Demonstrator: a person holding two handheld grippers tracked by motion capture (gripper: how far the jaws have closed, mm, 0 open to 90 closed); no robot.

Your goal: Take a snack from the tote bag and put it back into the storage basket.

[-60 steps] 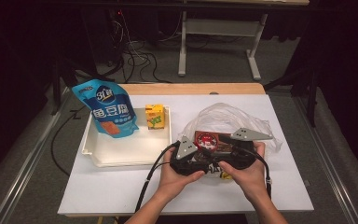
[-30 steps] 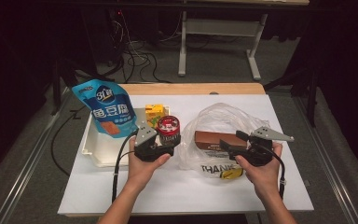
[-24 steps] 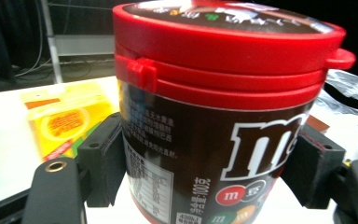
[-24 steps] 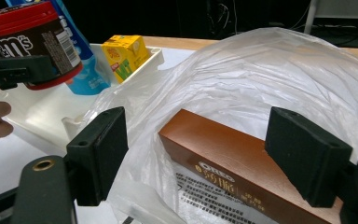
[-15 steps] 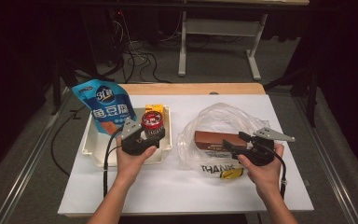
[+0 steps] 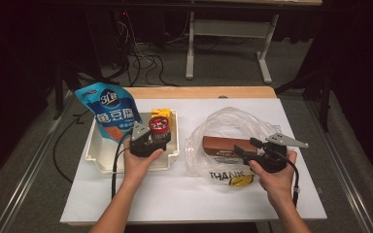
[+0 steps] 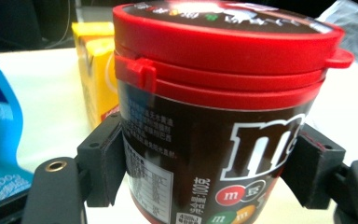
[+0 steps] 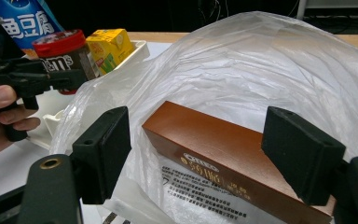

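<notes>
Left gripper (image 7: 205,172) fingers pinch the candy jar (image 7: 214,116); right gripper (image 8: 214,154) fingers seemingly spread, empty.

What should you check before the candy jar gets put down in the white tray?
1. Left gripper has the candy jar firmly between its fingers: ok.
2. Jar lid closed: ok.
3. Jar is over the white tray: ok.
4. Free spot in the tray beside the yellow carton and blue pouch: ok.
5. Jar bottom touching the tray floor: cannot tell.
6. Right gripper out of the way, open by the brown box in the plastic bag: ok.
</notes>
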